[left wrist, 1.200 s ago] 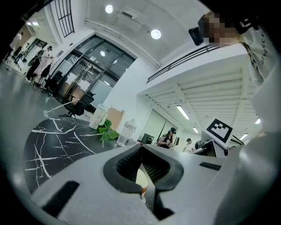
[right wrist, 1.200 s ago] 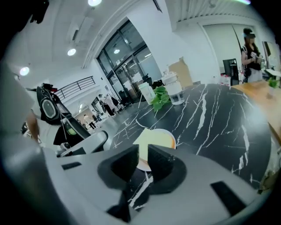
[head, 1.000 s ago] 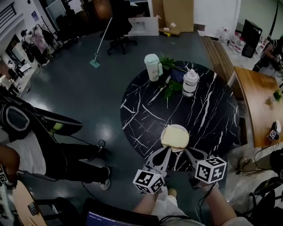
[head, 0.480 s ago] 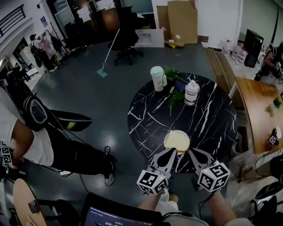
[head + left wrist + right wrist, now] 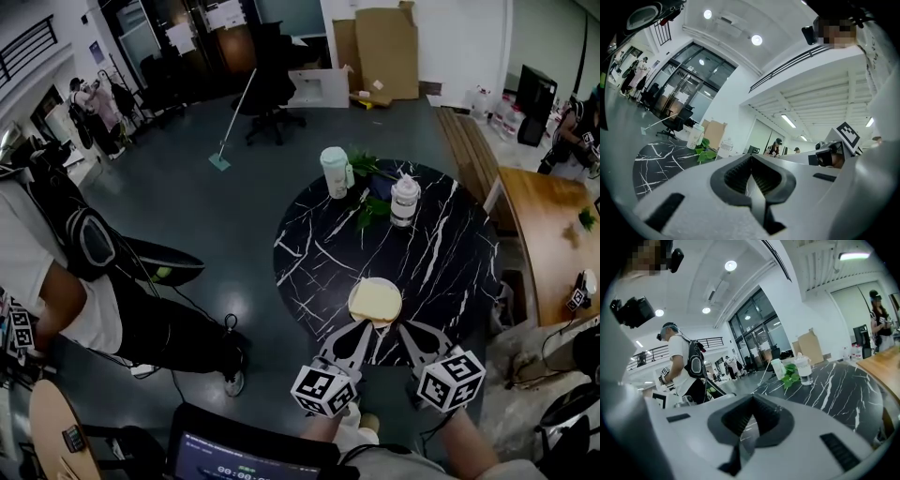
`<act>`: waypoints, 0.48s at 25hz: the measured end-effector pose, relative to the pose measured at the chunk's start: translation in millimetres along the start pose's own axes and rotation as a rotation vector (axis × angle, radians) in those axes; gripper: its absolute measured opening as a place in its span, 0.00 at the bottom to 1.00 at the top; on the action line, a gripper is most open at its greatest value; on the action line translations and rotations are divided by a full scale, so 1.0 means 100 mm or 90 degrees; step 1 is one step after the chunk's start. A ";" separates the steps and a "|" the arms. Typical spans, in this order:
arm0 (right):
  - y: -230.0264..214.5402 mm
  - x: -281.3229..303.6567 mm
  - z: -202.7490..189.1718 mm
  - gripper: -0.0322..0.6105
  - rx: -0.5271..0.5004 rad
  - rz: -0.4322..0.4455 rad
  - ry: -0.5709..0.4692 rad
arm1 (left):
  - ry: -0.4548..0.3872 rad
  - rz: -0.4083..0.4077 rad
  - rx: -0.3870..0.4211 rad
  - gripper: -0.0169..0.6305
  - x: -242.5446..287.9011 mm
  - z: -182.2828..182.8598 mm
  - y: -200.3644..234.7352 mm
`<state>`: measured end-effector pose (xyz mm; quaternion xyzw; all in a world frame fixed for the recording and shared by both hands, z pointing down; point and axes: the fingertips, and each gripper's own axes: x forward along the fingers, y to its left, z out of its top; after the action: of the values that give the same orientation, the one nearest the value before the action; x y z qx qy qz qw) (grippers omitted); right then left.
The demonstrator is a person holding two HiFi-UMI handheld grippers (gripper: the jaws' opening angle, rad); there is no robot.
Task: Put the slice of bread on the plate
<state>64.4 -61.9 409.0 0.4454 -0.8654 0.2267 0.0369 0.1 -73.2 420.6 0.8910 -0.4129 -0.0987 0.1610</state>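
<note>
A pale slice of bread [image 5: 374, 298] lies flat on a small round plate [image 5: 386, 322] near the front edge of the black marble table [image 5: 319, 253]. My left gripper [image 5: 364, 325] hovers just in front of the plate, shut with nothing in it. Beside it on the right, my right gripper [image 5: 404, 327] is also shut and empty. In the left gripper view the left gripper [image 5: 751, 158] points level across the table [image 5: 656, 159]. The right gripper [image 5: 752, 398] in its own view points slightly down over the table [image 5: 834, 385]. Neither gripper view shows the bread.
A pale lidded cup [image 5: 334, 172], a clear jar with a white lid [image 5: 405, 200] and green leaves [image 5: 370, 208] stand at the table's far side. A person with a backpack [image 5: 56, 272] stands at the left. A wooden table [image 5: 548, 234] is at the right, a laptop [image 5: 244, 459] below.
Both grippers have risen a little and drawn slightly back from the plate. The bread stays on the plate. The person at the left has come further into view.
</note>
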 end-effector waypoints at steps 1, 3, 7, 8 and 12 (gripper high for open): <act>0.01 -0.01 0.01 0.06 -0.003 0.000 -0.001 | 0.000 0.000 0.000 0.04 0.00 0.01 -0.01; 0.02 -0.02 0.02 0.06 -0.008 -0.001 -0.002 | 0.000 0.001 0.000 0.04 -0.01 0.02 -0.02; 0.03 -0.04 0.01 0.06 -0.009 -0.003 -0.003 | -0.001 0.001 0.001 0.04 -0.04 0.02 -0.05; 0.04 -0.04 0.00 0.06 -0.008 -0.003 -0.003 | -0.001 0.000 0.002 0.04 -0.04 0.03 -0.05; 0.06 -0.04 -0.01 0.06 -0.010 0.000 0.000 | -0.001 0.000 0.001 0.04 -0.05 0.02 -0.06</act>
<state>62.1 -55.4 407.1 0.4448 -0.8672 0.2203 0.0405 1.0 -66.2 416.3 0.8909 -0.4133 -0.0995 0.1600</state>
